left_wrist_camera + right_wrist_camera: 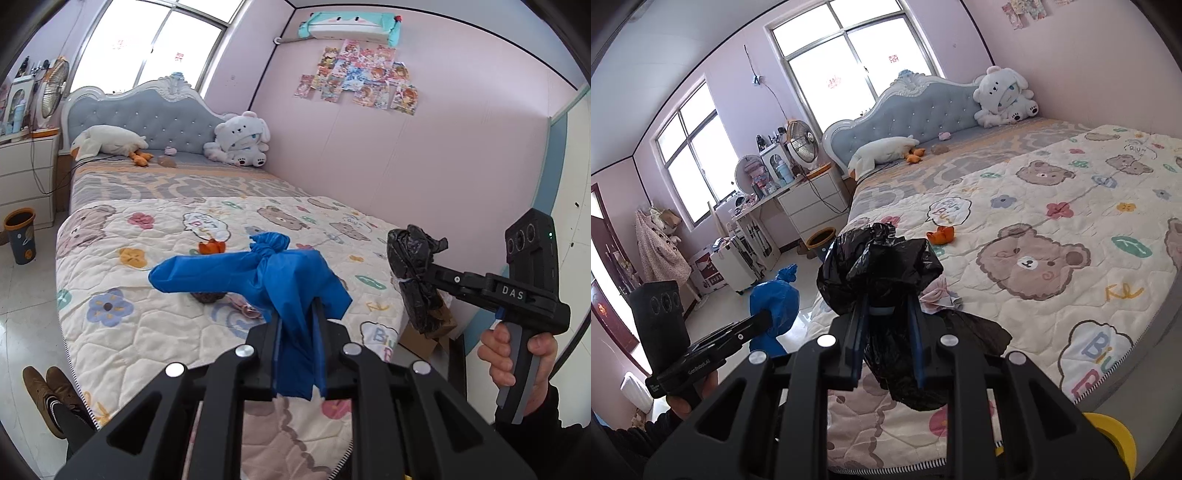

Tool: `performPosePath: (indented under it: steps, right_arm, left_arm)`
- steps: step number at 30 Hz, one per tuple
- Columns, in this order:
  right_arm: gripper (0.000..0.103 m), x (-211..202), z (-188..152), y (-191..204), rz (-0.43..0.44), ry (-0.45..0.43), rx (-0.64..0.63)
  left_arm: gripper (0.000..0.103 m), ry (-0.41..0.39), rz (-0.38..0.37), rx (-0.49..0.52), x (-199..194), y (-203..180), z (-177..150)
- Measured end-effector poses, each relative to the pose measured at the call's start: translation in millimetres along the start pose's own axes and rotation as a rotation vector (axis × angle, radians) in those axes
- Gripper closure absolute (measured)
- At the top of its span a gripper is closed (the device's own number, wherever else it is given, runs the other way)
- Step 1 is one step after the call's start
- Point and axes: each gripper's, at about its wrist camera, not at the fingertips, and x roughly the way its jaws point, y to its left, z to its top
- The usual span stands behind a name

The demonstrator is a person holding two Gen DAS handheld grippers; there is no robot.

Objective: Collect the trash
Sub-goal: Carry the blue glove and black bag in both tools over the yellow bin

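Bags sit pinched between our fingers: left hand-held gripper (295, 321) clamps the blue bag (258, 273), right hand-held gripper (886, 317) clamps the black bag (882, 258), above the bed (1052, 229).

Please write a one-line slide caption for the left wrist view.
Left tongs clamp a knotted blue trash bag above the bed; right tongs hold a black bag.

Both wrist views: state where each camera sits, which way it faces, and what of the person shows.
Left wrist: on the left gripper, facing up the bed to the headboard; it grips a blue bag; the right hand shows.
Right wrist: on the right gripper, facing across the bed to the windows, gripping a black bag; the left gripper appears lower left.
Shared: bed, both bags, orange scrap.
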Motion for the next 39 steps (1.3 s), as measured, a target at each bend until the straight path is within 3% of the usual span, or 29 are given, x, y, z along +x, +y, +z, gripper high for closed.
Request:
performPosePath:
  steps: [13,24,39]
  right_arm:
    - [0.083,-80,-26,-26,-0.123,-0.082,0.043]
    - [0.083,-123,-65,-65,-0.216,-0.081,0.11]
    - [0.083,-130,-120,-118,-0.297,-0.002,0.233]
  left_arm:
    - [0.09,0.1,-0.124,0.129,28,-78,-17]
    - [0.09,0.236,-0.21,0.213,60,-132,-51]
    - [0.09,0.433,-0.263,0.252,105,-173,-97]
